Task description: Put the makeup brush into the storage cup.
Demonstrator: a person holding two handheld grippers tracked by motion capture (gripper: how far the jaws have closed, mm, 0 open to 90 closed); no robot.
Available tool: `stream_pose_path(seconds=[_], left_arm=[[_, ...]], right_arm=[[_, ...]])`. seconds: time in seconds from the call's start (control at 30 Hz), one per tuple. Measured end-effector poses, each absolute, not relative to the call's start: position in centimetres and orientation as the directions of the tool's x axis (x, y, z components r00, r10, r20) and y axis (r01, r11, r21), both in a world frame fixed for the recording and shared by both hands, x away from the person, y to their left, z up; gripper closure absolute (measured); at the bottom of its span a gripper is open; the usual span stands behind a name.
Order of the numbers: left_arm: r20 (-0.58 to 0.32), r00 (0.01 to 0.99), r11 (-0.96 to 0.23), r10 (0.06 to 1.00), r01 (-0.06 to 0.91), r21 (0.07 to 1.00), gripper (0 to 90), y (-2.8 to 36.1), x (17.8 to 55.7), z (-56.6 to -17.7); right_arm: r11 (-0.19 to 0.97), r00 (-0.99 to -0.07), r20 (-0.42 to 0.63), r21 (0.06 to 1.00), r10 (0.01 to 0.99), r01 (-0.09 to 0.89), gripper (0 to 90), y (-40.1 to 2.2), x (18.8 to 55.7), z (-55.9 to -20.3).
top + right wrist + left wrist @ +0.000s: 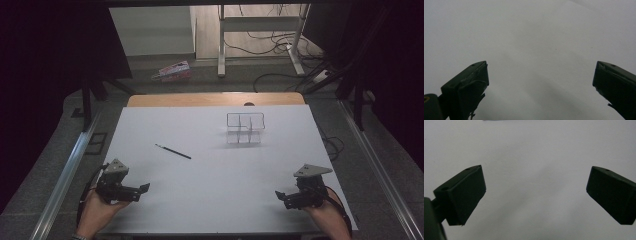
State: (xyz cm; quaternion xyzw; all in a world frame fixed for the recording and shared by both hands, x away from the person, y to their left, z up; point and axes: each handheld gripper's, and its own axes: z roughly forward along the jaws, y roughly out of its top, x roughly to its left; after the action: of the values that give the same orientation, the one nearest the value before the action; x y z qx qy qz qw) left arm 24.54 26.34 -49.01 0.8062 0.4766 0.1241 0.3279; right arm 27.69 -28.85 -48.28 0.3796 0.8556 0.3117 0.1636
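Both grippers rest low at the near edge of the table, jaws spread and empty.

The left gripper (142, 190) lies in the person's left hand (97, 210), pointing inward; the right gripper (280, 196) mirrors it in the right hand (325, 215). Each gripper view looks past parted jaws at bare white table (210, 200). The thin dark pen (173, 151) lies ahead of the left gripper, well apart. Farther ahead of the right gripper stands a clear divided organizer (245, 128), its walls hard to make out.

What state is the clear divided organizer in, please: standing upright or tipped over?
Upright. In the high view the clear organizer sits flat on the white table, its open compartments facing up, and they look empty.
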Motion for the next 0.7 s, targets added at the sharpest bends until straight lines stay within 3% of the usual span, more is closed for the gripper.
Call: stream_pose_path(seconds=[0.7], left_arm=[[-0.081,0.559,-0.395,0.825,0.674,0.624,5.5,25.5,27.4,-48.1]], right_arm=[[0.524,-0.67,-0.036,0.654,0.742,0.545,1.0,-28.7,27.7,-48.3]])
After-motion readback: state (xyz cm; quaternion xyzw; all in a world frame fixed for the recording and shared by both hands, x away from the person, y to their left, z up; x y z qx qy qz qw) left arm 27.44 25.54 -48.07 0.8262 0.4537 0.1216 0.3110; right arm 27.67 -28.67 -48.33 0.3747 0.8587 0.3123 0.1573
